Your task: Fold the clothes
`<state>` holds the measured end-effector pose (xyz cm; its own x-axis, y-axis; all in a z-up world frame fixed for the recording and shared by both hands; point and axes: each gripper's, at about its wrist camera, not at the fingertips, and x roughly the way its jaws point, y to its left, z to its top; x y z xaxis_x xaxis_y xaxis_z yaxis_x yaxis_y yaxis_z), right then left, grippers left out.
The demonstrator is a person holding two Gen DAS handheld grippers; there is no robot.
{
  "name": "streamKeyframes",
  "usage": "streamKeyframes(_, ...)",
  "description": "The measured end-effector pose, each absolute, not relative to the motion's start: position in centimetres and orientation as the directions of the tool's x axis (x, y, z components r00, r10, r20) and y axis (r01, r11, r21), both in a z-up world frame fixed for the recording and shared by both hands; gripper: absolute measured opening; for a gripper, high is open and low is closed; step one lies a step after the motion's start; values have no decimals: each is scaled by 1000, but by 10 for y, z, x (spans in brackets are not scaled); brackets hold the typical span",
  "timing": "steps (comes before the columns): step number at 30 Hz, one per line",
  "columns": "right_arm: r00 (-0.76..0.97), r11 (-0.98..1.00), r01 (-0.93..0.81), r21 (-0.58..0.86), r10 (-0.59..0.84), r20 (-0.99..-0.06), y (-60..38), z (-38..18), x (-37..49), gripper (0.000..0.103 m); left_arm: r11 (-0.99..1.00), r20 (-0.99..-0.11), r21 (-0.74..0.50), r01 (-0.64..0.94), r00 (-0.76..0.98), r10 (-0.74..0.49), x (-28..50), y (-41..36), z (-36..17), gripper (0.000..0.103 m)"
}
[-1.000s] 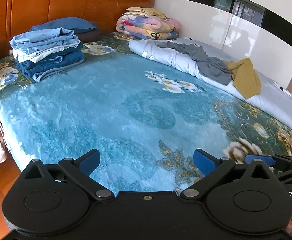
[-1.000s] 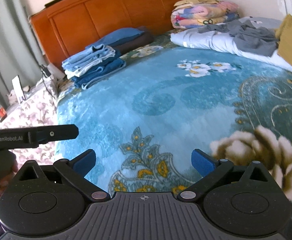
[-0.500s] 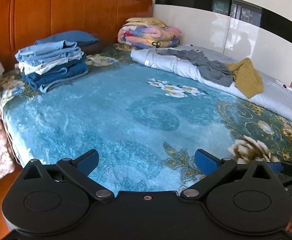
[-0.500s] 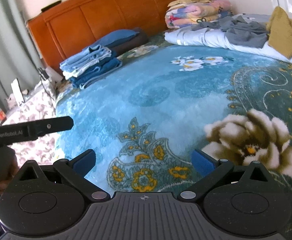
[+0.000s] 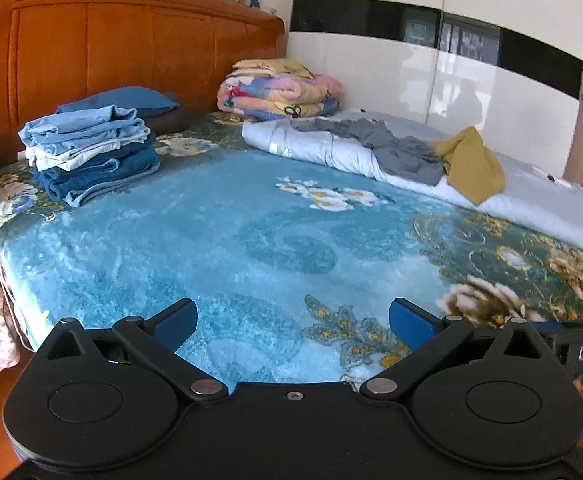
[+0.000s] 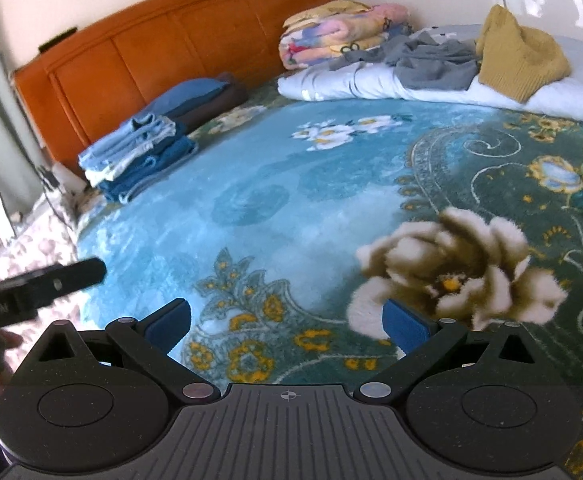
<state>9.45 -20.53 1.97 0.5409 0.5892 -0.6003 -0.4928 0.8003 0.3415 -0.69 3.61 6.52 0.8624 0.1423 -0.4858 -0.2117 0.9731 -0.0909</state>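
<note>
**Both claws empty over bed, unfolded clothes far side**

Your left claw (image 5: 293, 322) and right claw (image 6: 287, 320) both hang with jaws wide apart, holding nothing, above the blue blanket (image 5: 219, 240). Grey garment (image 5: 403, 152) and yellow garment (image 5: 471, 164) lie crumpled on the white quilt (image 5: 323, 148), well apart from you. Folded stack (image 5: 91, 152) sits near the headboard. Risk: the two garments overlap, so a grab at the grey one likely drags both; plush blanket pile could snag a low fingertip. Readable text: "DAS" on the other tool in the left view; the label in the right view is too blurred.
</note>
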Motion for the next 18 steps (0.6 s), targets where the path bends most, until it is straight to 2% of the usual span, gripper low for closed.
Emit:
streamKeyframes(3, 583, 827, -492, 271, 544, -603, -204, 21, 88, 103, 969, -470, -78, -233, 866, 171, -9, 35, 65, 101)
streamKeyframes(9, 699, 888, -431, 160, 441, -563, -207, 27, 72, 103, 974, -483, -136, -179, 871, 92, -11, 35, 62, 101)
streamKeyframes(18, 748, 927, -355, 122, 360, -558, -212, 16, 56, 103, 981, -470, -119, -152, 879, 79, -14, 27, 58, 101)
